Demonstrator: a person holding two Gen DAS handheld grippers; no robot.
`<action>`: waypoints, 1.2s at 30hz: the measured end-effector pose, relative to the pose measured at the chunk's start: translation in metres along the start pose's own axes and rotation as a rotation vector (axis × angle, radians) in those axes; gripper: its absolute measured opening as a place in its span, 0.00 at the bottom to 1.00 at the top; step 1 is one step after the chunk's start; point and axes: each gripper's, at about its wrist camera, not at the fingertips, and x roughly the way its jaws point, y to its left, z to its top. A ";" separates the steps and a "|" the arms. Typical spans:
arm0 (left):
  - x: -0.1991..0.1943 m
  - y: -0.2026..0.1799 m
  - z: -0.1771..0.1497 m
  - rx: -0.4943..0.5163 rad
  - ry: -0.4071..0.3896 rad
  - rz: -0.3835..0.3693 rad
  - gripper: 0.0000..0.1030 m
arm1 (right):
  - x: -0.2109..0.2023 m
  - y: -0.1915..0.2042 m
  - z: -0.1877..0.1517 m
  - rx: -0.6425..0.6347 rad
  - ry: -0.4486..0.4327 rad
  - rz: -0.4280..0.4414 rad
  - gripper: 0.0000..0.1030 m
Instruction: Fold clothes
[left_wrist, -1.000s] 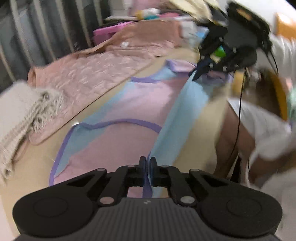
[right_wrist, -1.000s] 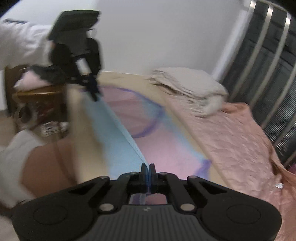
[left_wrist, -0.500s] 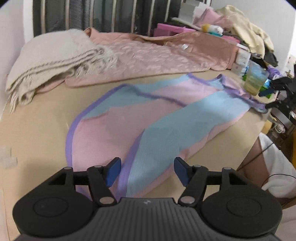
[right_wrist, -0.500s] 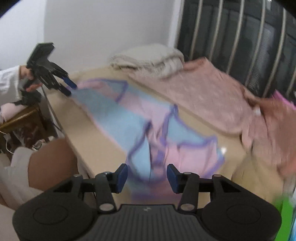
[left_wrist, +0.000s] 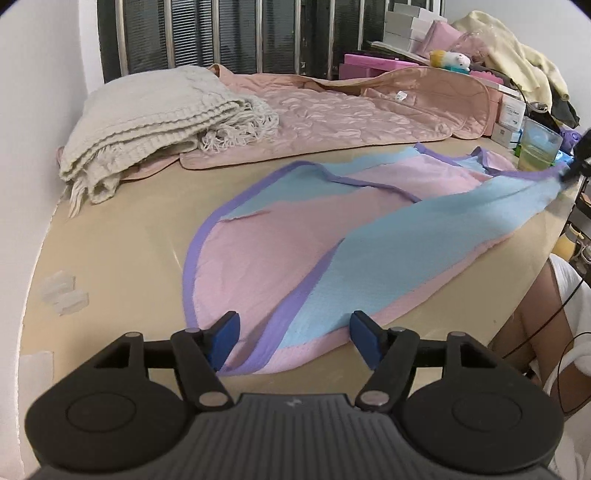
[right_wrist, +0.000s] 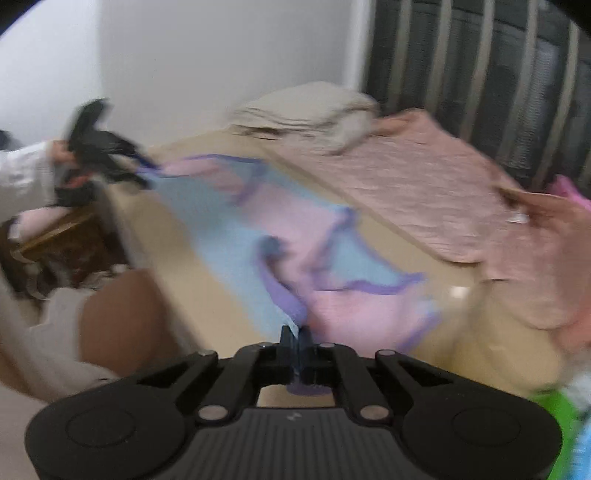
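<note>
Released since a second ago, left tool (left_wrist: 293, 338) opens empty over the garment's (left_wrist: 332, 236) 6 o'clock hem on the desk (left_wrist: 110, 251), while right tool (right_wrist: 295, 345) pinches its 3 o'clock end taut for folding.

Pretty cluttered room tbh. The tan bench (left_wrist: 110, 258) runs up against a white wall (left_wrist: 44, 92) on the left, and behind it there's a dark window with metal bars (left_wrist: 221, 33). A pink quilt (left_wrist: 332, 118) is spread along the back with a folded cream blanket (left_wrist: 147, 122) on its left end. Far right corner is piled with boxes (left_wrist: 410, 26), a yellowish cloth (left_wrist: 517, 62) and a plastic cup (left_wrist: 539, 147). A dark wooden side table (right_wrist: 70, 240) sits beside the bench.
</note>
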 end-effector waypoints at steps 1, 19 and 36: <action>0.000 0.002 0.002 -0.004 0.009 0.000 0.66 | 0.006 -0.003 0.003 0.006 0.009 -0.080 0.06; 0.016 -0.005 0.022 -0.127 0.002 -0.162 0.66 | 0.068 0.060 0.030 0.036 -0.177 -0.012 0.37; -0.023 0.036 -0.010 -0.320 -0.085 -0.177 0.01 | 0.098 0.056 0.009 0.203 -0.149 -0.007 0.37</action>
